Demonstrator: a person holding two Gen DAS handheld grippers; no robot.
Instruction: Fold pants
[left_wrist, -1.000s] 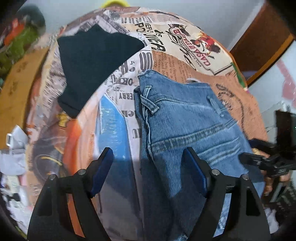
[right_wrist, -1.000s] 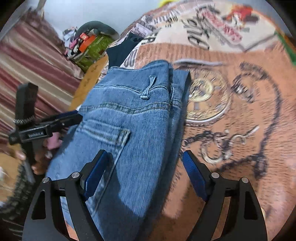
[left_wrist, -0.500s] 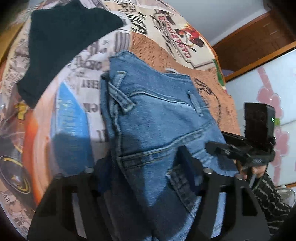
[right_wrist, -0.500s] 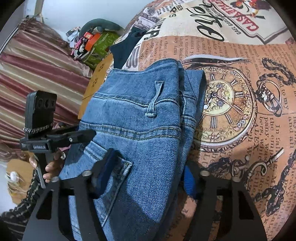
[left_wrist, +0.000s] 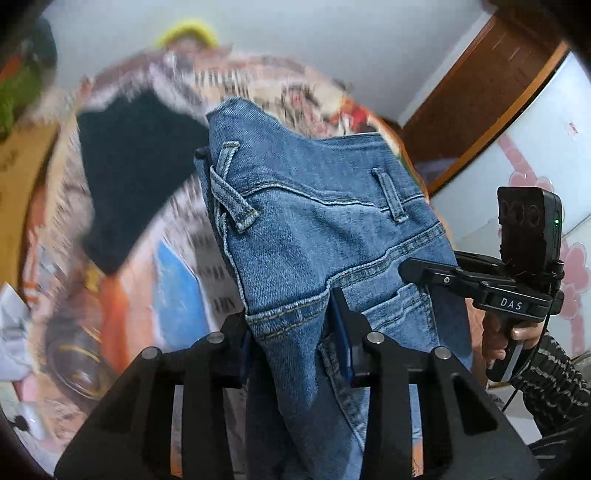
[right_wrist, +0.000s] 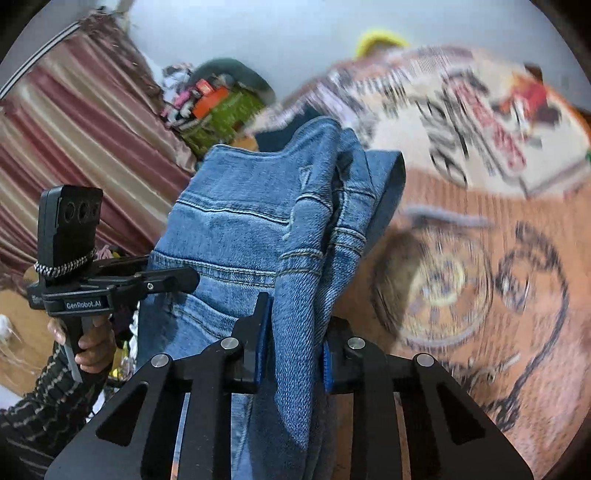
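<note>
Both the left gripper (left_wrist: 291, 343) and right gripper (right_wrist: 291, 350) are closing, pinching the half-folded jeans (left_wrist: 314, 229) clear of the printed cloth (right_wrist: 517, 295); the crosswise fold remains.

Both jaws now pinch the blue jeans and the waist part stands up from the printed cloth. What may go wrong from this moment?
1. The left gripper and right gripper each hold only a bunched edge of the jeans while their jaws are closing; thick denim might slip out.
2. The layers near the right gripper look uneven, so the fold may come out crooked.
3. The dark garment lies close behind and could be covered or dragged.
</note>
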